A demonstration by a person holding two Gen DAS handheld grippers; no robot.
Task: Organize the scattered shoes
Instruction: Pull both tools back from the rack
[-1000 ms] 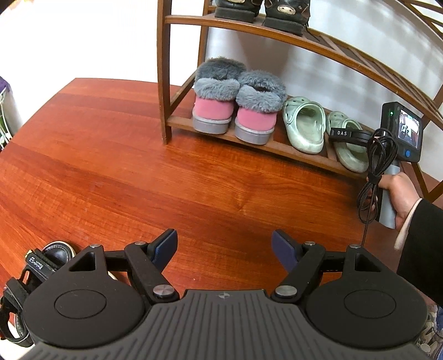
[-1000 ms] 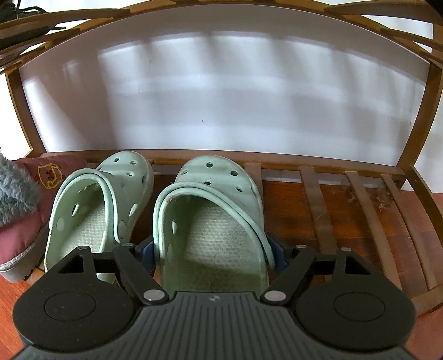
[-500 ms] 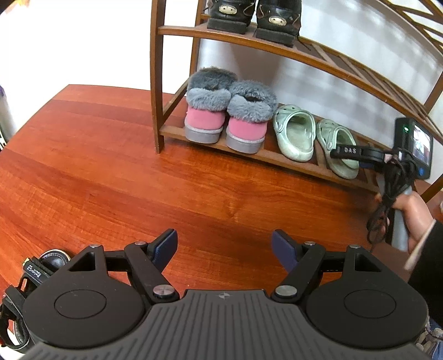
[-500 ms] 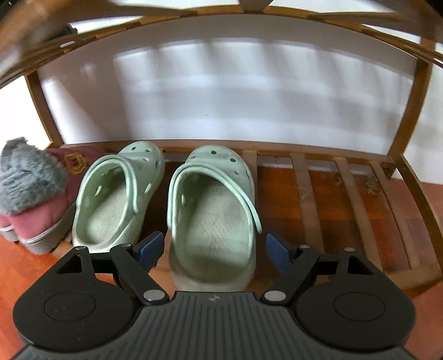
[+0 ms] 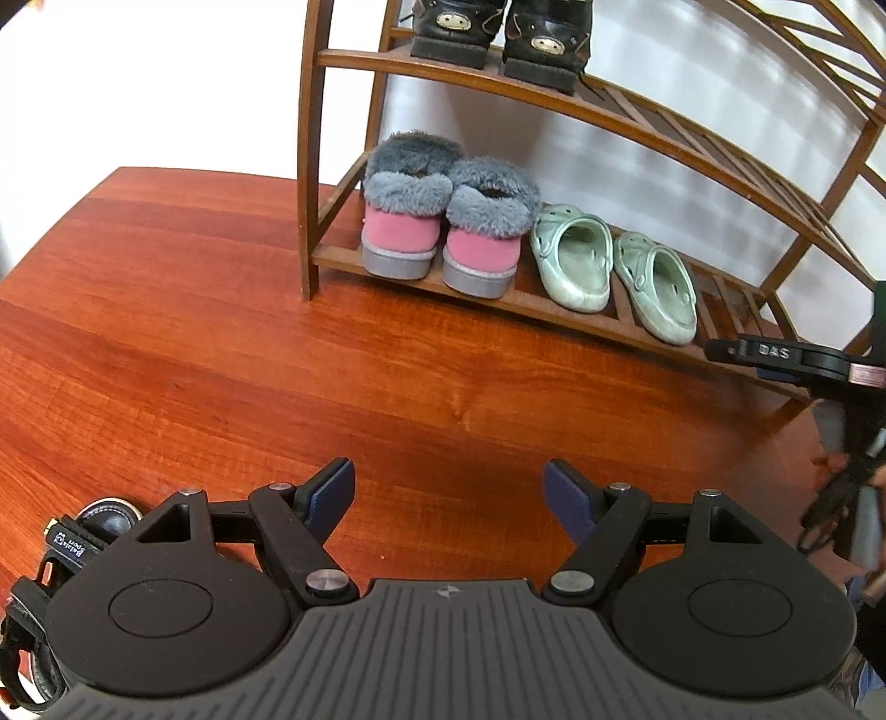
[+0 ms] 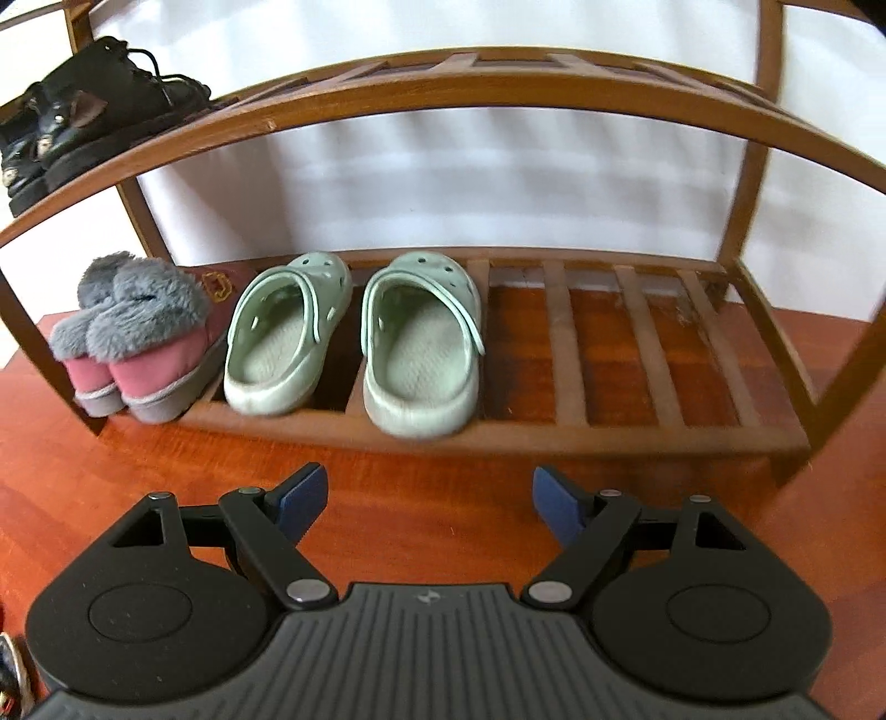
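Both tongs hold nothing. The left tongs [image 5: 449,501] hover over the reddish wooden floor [image 5: 221,332] with the blue pads spread wide apart; the right tongs [image 6: 429,501] hang just in front of the shoe rack [image 6: 498,432], pads equally wide apart and clear of every shoe.

On the rack's bottom shelf, four shoes stand in a row with heels toward the front edge. At the left end sits a pair of pink slippers [image 5: 437,243] with grey fur cuffs, the two touching each other. Just beside them, toward the middle of the shelf, stands a pair of pale green clogs [image 6: 354,338] — the left clog [image 6: 285,338] angled slightly, the right clog [image 6: 421,343] with its heel overhanging the front rail a little. The slats on the right half of that shelf carry nothing but some dust near the back corner.

The upper shelf holds a pair of black boots [image 5: 501,33] at its left end, above the slippers.

On the floor near the left tongs' body, at the lower left edge of the left wrist view, lies a black sandal [image 5: 50,559] with a labelled strap — partly hidden behind the tool, well apart from the rack.
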